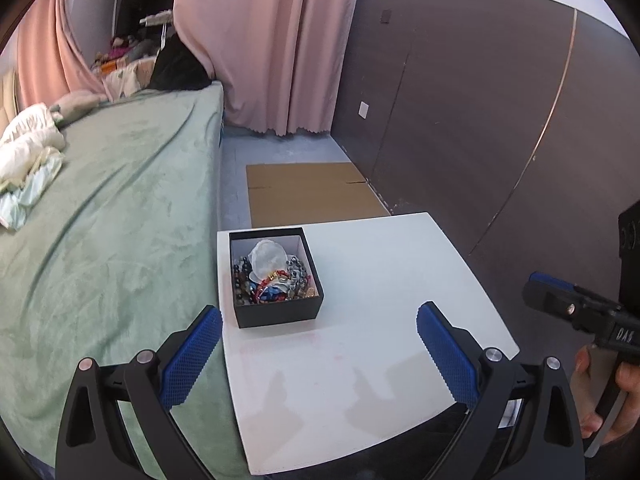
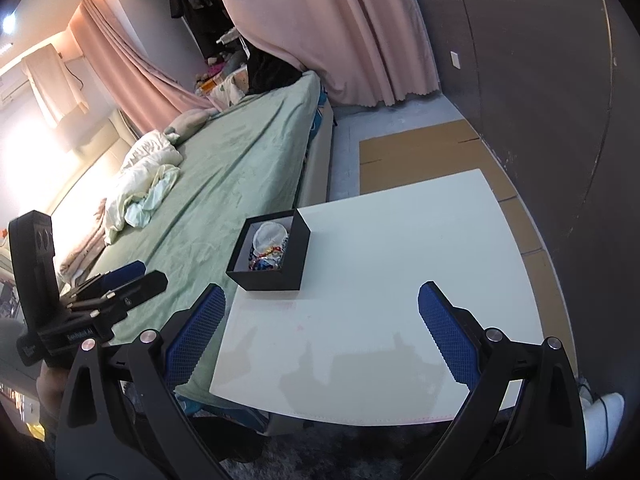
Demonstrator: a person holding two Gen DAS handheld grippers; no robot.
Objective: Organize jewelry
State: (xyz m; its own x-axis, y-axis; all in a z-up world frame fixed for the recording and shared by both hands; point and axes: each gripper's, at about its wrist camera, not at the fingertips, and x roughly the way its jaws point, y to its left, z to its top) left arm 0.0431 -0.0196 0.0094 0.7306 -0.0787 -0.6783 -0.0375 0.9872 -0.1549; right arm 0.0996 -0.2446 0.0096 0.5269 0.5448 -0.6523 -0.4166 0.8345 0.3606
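Matt black box [image 1: 279, 312], glossy white table [image 1: 380, 272]

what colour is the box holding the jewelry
The box is black outside with a white lining inside, seen best in the left wrist view.

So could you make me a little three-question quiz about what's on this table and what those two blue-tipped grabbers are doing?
1. True or false: the black box on the white table is empty.
2. Which describes the left gripper? A) open, holding nothing B) shut on a necklace C) inside the box
3. Fill in: the box stands near the table edge closest to the green ____.

Key:
1. False; it holds a heap of beaded jewelry.
2. A; the right gripper is open too.
3. Bed.
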